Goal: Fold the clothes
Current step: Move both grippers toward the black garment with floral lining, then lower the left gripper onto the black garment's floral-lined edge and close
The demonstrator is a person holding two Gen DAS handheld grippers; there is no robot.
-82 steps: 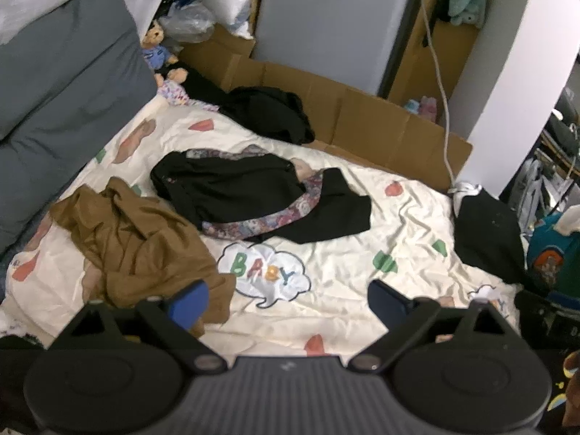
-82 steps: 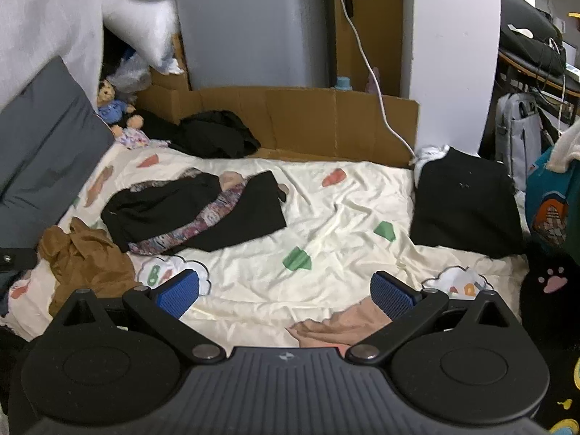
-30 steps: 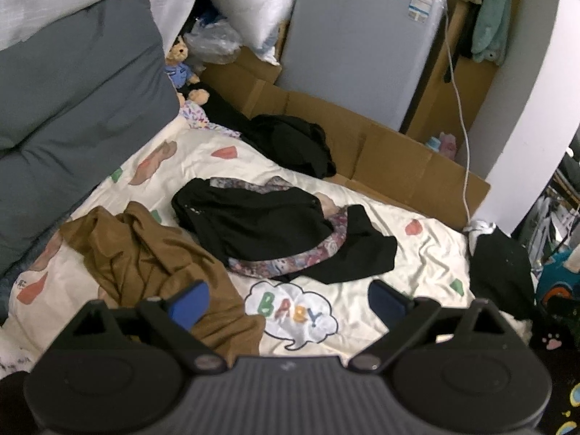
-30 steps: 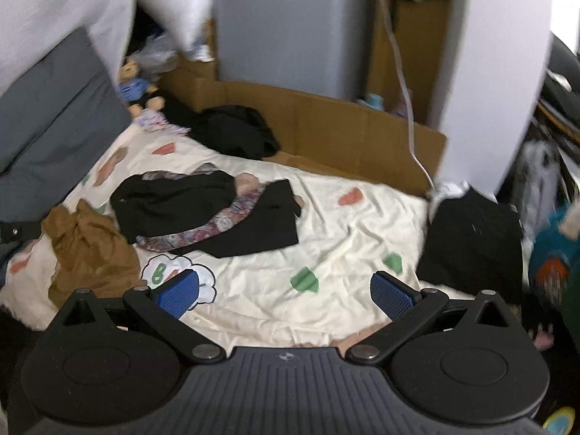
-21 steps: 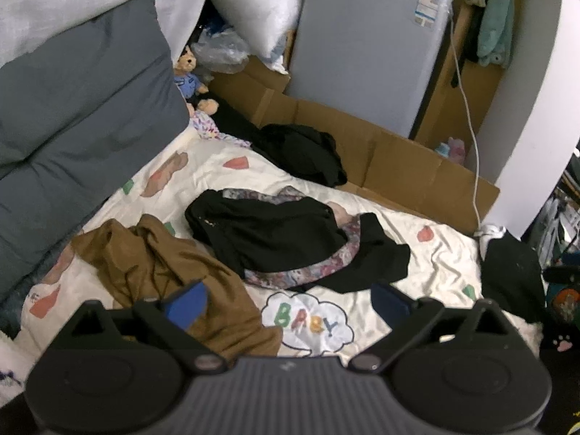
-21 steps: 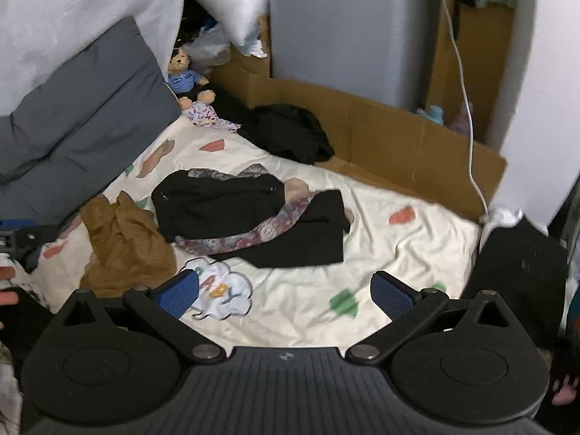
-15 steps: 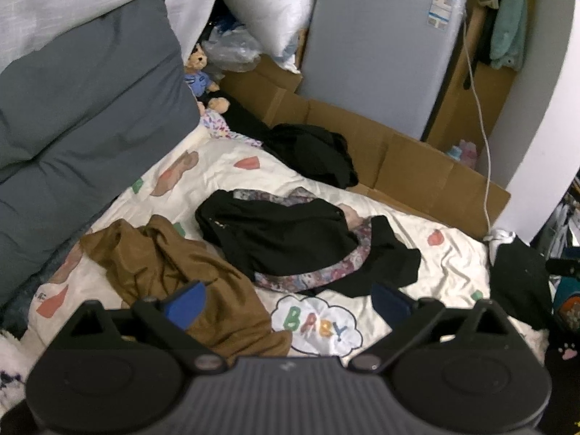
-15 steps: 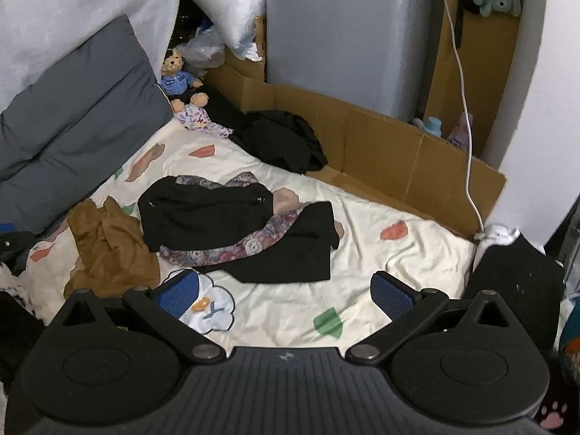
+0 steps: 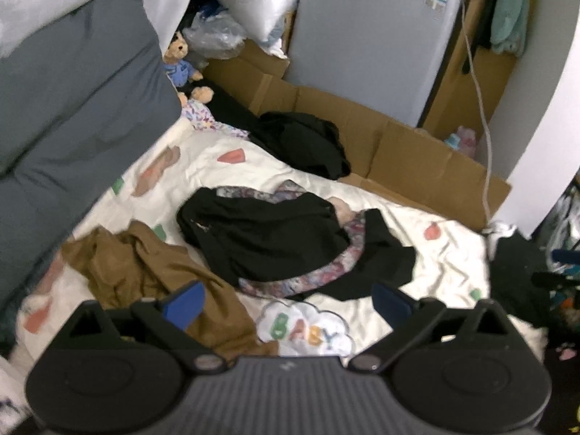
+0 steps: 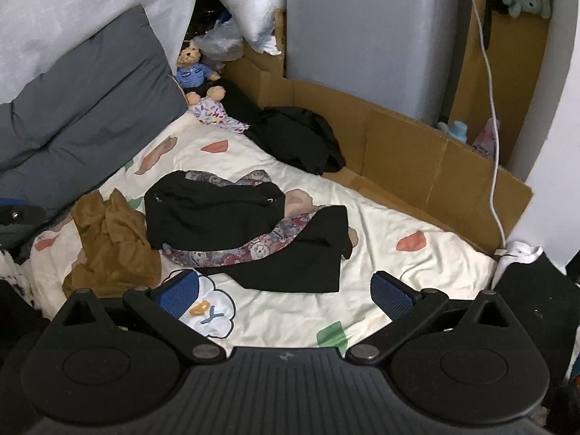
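Clothes-wise, the crumpled brown garment [image 9: 145, 272] and black floral-trimmed garment [image 10: 232, 224] lie unfolded on my cream printed bedsheet [image 10: 398, 272]. Both my left gripper [image 9: 286, 299] and right gripper [image 10: 284, 291] are spread wide, holding nothing.

Both wrist cameras look down from above — sharing the bed sheet [image 9: 253, 166] [image 10: 380, 264] and its strewn clothes.

Both grippers, left [image 9: 286, 301] and right [image 10: 284, 291], have swung leftward and closer toward the black garment [image 10: 232, 217]; the folded black pile has slid toward the frame's right edge.
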